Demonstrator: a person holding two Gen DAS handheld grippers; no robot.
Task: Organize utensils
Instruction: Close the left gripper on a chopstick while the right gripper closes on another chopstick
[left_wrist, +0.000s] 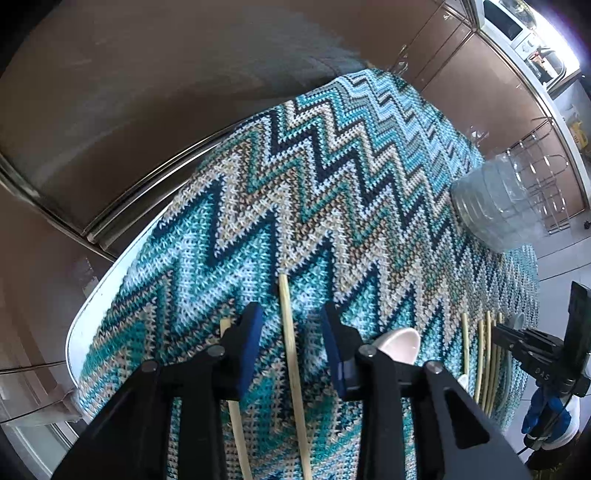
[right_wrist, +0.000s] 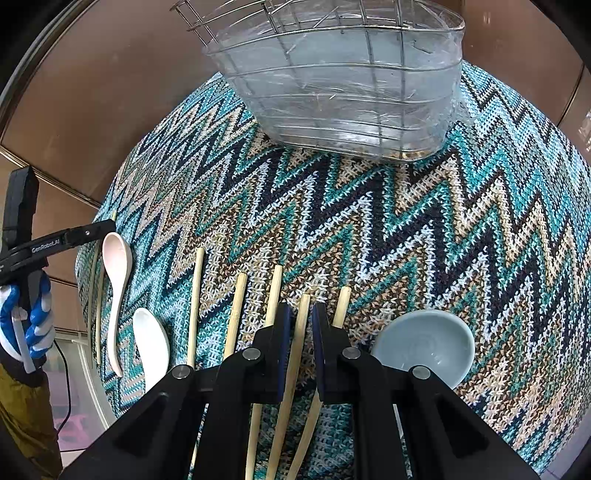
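Wire basket (right_wrist: 340, 85), plastic-lined, holds nothing. Left gripper (left_wrist: 291, 328) reads "GenRobot.AI", jaws released astride chopstick (left_wrist: 290, 343). Right gripper (right_wrist: 299, 317) jaws clenched on second chopstick (right_wrist: 297, 354).

1. We take this for a home kitchen: white microwave (left_wrist: 508, 22) in a far corner, brown cabinet fronts (left_wrist: 491, 74).
2. Knitted zigzag cloth (right_wrist: 369, 221) covers our table; wire dish rack (right_wrist: 332, 74) at its far edge.

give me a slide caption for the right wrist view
Right gripper closed on one bamboo chopstick among spoons on a zigzag tablecloth, wire basket behind.
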